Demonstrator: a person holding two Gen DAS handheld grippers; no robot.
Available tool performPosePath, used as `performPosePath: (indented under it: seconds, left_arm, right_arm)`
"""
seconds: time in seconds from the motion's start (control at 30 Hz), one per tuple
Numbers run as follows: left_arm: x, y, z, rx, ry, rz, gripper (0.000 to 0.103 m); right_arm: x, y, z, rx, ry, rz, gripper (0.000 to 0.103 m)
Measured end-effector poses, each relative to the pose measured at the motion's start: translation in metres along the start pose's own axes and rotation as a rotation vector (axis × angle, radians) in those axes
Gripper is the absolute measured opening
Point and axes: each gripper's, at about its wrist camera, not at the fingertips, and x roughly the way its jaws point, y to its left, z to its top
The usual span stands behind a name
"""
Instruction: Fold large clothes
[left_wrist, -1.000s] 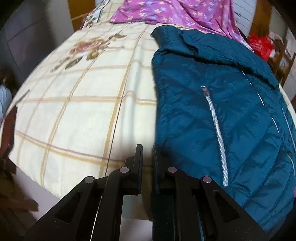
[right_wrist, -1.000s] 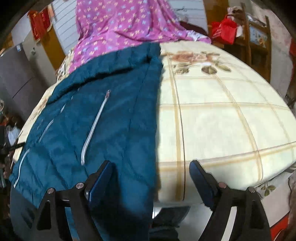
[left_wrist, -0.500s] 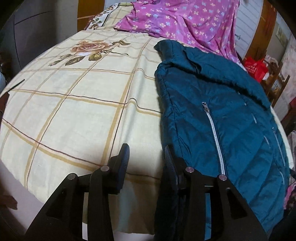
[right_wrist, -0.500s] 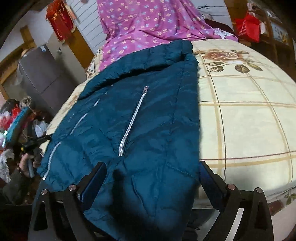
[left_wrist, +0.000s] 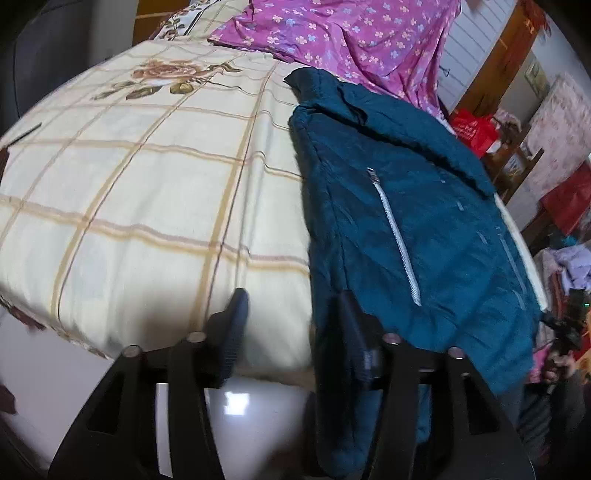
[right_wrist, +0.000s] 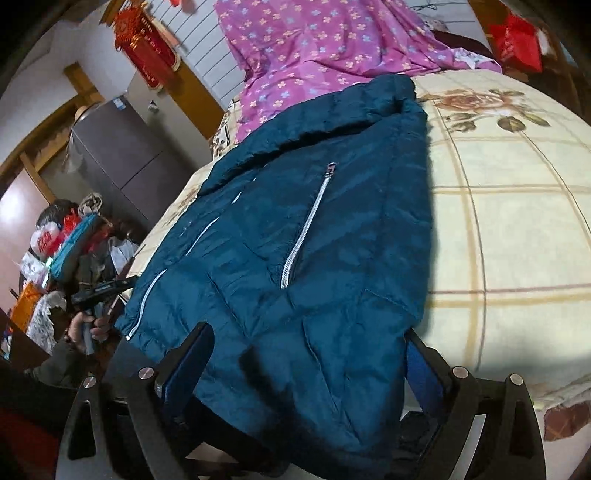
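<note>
Left wrist view
- Left gripper (left_wrist: 291, 325): lower centre of frame, jaws partly apart and opening; bare bedsheet shows in the gap, nothing gripped.
- Right finger: its pad lies against the left edge of the jacket; the pictures show no pinch.
- Jacket (left_wrist: 424, 236): dark teal, padded, spread on the right half of the frame, hem hanging over the near bed edge, collar toward the upper centre.
- Zipper (left_wrist: 397, 236): silver, running down the jacket front.
- Bedsheet (left_wrist: 147, 206): cream, checked, with a rose print at upper left.
- Purple cloth (left_wrist: 351, 40): flowered, top of frame, behind the collar.

Right wrist view
- Right gripper (right_wrist: 308, 363): bottom of frame, jaws wide apart; the jacket (right_wrist: 295, 258) hem drapes between them, pads not pressing on it.
- Bedsheet (right_wrist: 509, 221): right side of frame.
- Person's hand (right_wrist: 86, 328): lower left, holding a dark object.
</note>
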Motion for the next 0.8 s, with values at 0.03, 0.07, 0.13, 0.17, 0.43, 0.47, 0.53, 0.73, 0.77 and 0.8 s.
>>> performPosePath:
  seconds: [0.03, 0.07, 0.13, 0.17, 0.43, 0.47, 0.53, 0.73, 0.77, 0.8]
  left_arm:
    - [-0.002, -0.002, -0.004, -0.003, 0.005, -0.021, 0.08]
    - [-0.003, -0.007, -0.013, -0.004, 0.02, -0.063, 0.082]
    - [-0.004, -0.018, -0.029, 0.027, 0.052, -0.109, 0.082]
    - [-0.001, -0.025, -0.039, 0.045, 0.09, -0.146, 0.082]
    - [0.008, -0.035, -0.04, 0.007, 0.06, -0.197, 0.082]
    - [0.007, -0.029, -0.035, -0.026, 0.049, -0.231, 0.082]
    - [0.01, -0.018, -0.031, -0.097, 0.074, -0.305, 0.081]
    - [-0.01, -0.01, -0.022, -0.11, 0.048, -0.427, 0.043]
    - [-0.014, -0.012, -0.018, -0.09, 0.034, -0.437, 0.043]
    - [-0.014, -0.015, -0.014, -0.07, 0.033, -0.437, 0.043]
  right_arm:
    - [0.002, 0.002, 0.002, -0.008, 0.001, -0.013, 0.096]
    - [0.005, 0.004, 0.004, -0.014, 0.003, -0.029, 0.096]
    - [0.009, 0.006, 0.006, -0.024, 0.008, -0.053, 0.096]
    - [0.011, 0.007, 0.007, -0.031, 0.011, -0.063, 0.096]
    - [0.012, 0.005, 0.008, -0.038, 0.003, -0.06, 0.097]
    - [0.012, 0.006, 0.007, -0.039, 0.002, -0.06, 0.097]
    - [0.012, 0.006, 0.007, -0.045, 0.0, -0.061, 0.097]
    - [0.012, 0.006, 0.007, -0.048, 0.001, -0.062, 0.097]
    - [0.012, 0.006, 0.007, -0.048, 0.001, -0.062, 0.097]
    - [0.012, 0.006, 0.008, -0.048, 0.0, -0.061, 0.097]
